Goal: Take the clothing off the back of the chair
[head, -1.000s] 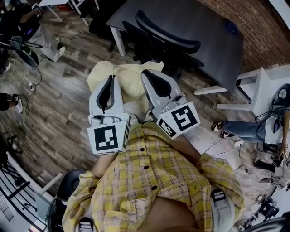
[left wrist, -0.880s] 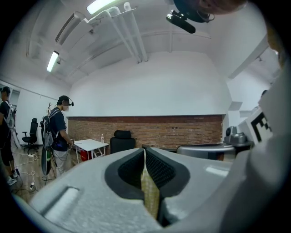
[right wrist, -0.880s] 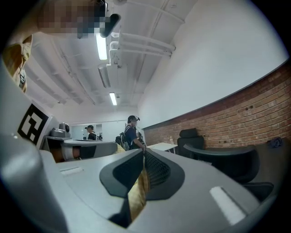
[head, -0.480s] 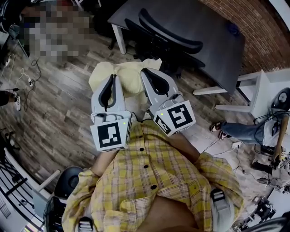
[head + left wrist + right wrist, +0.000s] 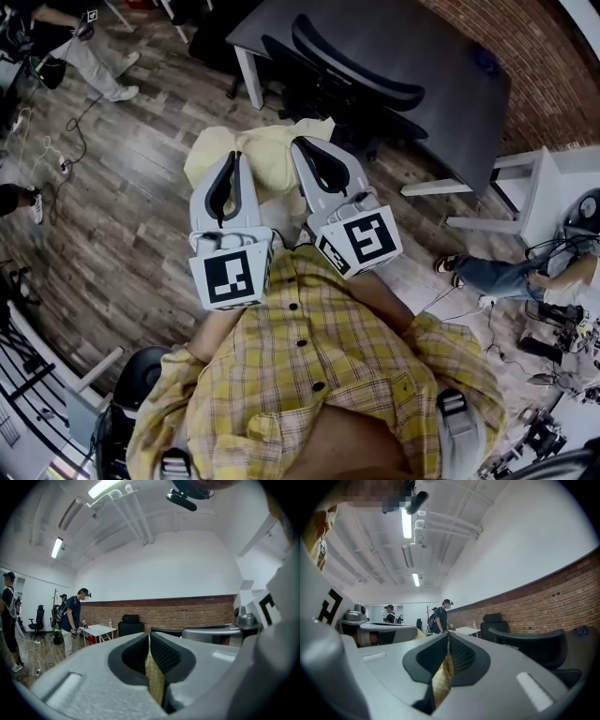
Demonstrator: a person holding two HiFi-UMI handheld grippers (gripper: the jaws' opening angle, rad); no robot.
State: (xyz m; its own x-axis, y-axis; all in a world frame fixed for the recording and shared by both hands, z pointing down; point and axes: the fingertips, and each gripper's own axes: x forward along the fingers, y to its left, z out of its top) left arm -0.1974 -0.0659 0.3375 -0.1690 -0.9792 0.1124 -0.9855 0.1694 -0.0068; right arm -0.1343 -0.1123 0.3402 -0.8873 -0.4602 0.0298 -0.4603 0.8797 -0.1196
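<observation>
Left gripper (image 5: 149, 638): jaws pressed together, pinching a fold of the pale yellow clothing (image 5: 267, 164); the cloth shows as a thin strip running down between the ribbed black pads.
Right gripper (image 5: 448, 638): jaws likewise closed on a fold of the same clothing, with the cloth hanging below the pads.
Grippers together: side by side in front of the person's body, both pointing away from it, each marker cube nearest the chest.
Clothing: gathered in a soft bunch at the tips of both grippers, held up over the wooden floor (image 5: 131, 206); its far edge lies just beside the chair (image 5: 361, 80), and whether it touches the chair cannot be told.
Chair: black office chair with a curved backrest, pushed in at the dark table (image 5: 450, 94).
Table: dark top on white legs, standing along the brick wall (image 5: 553, 66).
Person holding the grippers: yellow plaid shirt (image 5: 319, 375) with dark buttons fills the lower middle of the head view.
Right side: a white frame (image 5: 525, 183) and a seated person's legs in jeans (image 5: 497, 272), with cables lying on the floor nearby.
Upper left: another person (image 5: 89, 56) stands on the floor, well apart from the chair.
</observation>
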